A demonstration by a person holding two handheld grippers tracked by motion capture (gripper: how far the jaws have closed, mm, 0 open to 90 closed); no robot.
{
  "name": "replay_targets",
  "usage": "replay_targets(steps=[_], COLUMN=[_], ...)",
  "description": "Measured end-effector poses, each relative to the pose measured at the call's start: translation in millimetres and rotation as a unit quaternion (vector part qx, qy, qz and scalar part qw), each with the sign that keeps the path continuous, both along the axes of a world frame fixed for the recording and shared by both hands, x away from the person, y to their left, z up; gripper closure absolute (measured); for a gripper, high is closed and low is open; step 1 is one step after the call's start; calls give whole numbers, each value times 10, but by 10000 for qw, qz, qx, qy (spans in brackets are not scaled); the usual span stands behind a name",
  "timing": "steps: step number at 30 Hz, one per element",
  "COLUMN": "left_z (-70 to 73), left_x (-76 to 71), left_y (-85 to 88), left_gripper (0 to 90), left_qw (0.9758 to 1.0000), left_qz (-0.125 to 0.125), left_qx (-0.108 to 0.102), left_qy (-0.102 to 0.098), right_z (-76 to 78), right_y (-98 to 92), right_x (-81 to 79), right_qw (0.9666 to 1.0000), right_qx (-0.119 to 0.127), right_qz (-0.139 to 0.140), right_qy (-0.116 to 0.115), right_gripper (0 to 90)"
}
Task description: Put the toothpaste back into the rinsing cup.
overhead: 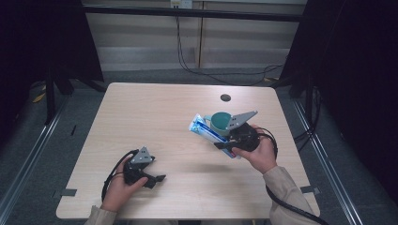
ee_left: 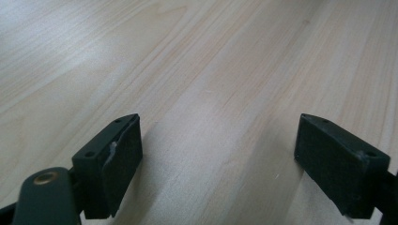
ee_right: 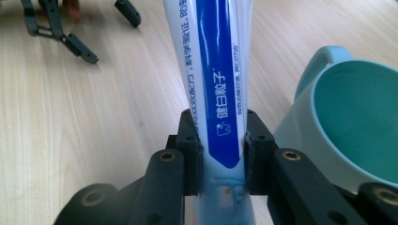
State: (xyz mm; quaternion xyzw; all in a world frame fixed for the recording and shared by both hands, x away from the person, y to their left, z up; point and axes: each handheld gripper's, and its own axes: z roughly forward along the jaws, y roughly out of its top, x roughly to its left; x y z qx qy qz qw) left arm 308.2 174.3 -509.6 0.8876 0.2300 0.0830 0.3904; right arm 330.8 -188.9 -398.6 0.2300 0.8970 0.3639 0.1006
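Right gripper clamped on the toothpaste tube, tube held above the table right beside the teal cup; left gripper spread wide with nothing between its jaws, low over bare wood at the table's near left.

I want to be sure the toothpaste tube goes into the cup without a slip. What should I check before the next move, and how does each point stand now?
1. Grip: right gripper is shut on the toothpaste tube, pads on both sides. Ok.
2. Cup upright, mouth open and empty. Ok.
3. Tube lined up over the cup: it lies beside the cup, not above it. Not ok.
4. Left gripper open, nothing between its jaws, low over the table, well away from the cup. Ok.
5. Which tube end leads: cannot tell.
6. Cup steadied by anything: nothing holds it. Not ok.
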Motion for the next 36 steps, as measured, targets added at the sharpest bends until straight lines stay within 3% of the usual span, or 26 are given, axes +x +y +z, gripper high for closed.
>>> replay_targets(steps=[11,22,36], left_z=[4,0,0], left_x=[1,-1,-1], left_y=[4,-1,0], left_gripper=[152,152,152], left_qw=[10000,10000,10000], left_qz=[-18,1,2], left_qx=[45,1,5], left_qy=[0,3,1], right_z=[56,134,258], right_y=[-69,-173,-221], right_x=[4,27,89], right_qw=[9988,9944,9904], right_qx=[324,821,1115], right_qz=[-356,-656,-801], right_qy=[-78,-128,-176], right_gripper=[732,732,732])
